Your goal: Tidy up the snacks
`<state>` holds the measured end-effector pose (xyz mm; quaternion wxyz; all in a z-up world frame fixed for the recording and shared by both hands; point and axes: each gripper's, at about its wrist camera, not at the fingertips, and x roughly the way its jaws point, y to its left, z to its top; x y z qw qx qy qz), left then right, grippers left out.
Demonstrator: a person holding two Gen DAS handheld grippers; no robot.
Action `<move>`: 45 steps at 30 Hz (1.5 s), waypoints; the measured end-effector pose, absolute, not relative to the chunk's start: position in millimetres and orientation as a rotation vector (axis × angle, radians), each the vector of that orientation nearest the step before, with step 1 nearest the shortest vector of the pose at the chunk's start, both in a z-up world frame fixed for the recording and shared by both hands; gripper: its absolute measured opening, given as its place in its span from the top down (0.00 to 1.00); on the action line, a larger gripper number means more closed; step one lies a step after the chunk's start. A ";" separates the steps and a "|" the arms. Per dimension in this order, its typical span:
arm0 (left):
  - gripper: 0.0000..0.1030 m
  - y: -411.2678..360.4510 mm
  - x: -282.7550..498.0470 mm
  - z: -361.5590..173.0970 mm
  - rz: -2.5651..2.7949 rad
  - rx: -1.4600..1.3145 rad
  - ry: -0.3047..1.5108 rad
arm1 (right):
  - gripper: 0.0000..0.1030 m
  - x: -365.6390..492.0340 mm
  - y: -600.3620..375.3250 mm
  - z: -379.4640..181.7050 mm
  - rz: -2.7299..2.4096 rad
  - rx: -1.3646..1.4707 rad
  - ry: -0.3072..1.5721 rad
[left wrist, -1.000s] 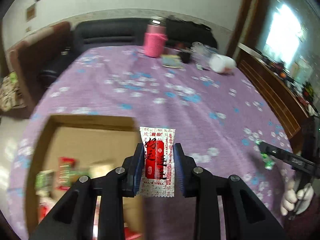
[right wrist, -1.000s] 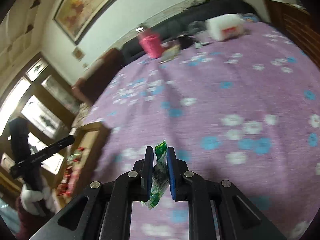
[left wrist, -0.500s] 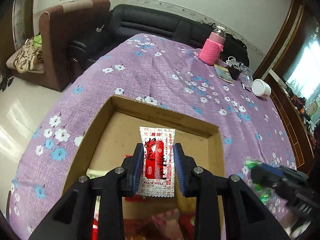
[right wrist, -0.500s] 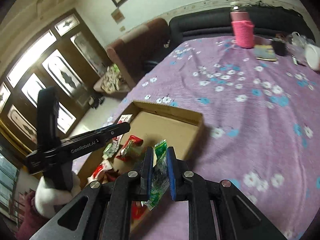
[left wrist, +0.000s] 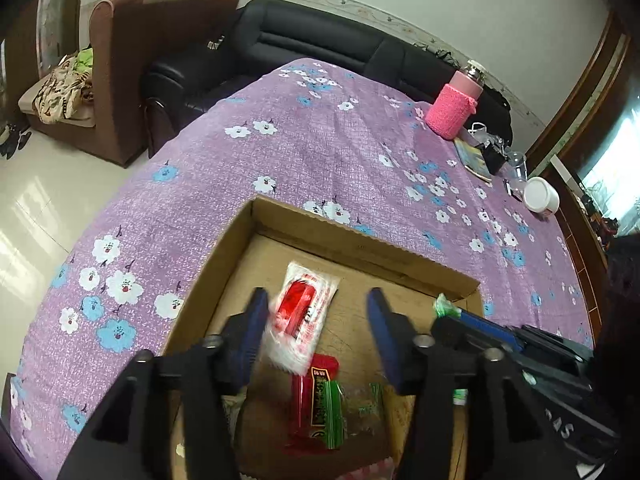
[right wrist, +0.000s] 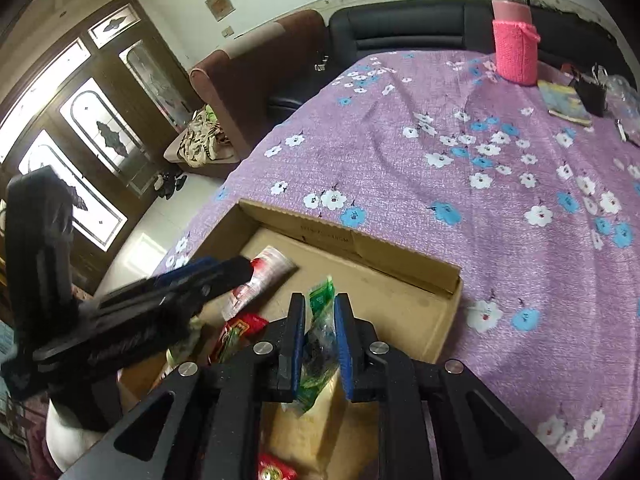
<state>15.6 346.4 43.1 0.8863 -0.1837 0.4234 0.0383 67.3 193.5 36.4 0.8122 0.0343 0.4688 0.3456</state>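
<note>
Left claw (left wrist: pixel 316 320), just spread, has the white sachet (left wrist: pixel 304 312) loose between its jaws over the box (left wrist: pixel 360 240); right claw (right wrist: pixel 318 336), easing apart, has the green packet (right wrist: pixel 320 332) between its jaws. Only the right view shows doors.

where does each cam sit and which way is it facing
Left wrist: on the left gripper, looking down into the box; its open jaws have just released the red packet.
Right wrist: on the right gripper, above the box's near corner; jaws easing open around the green packet.
Shared: box, flask, purple cloth, each other's gripper.
</note>
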 end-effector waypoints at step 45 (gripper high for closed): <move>0.00 204.6 -226.6 111.5 0.566 -0.186 0.577 | 0.27 -159.3 80.3 76.8 0.519 -0.030 0.606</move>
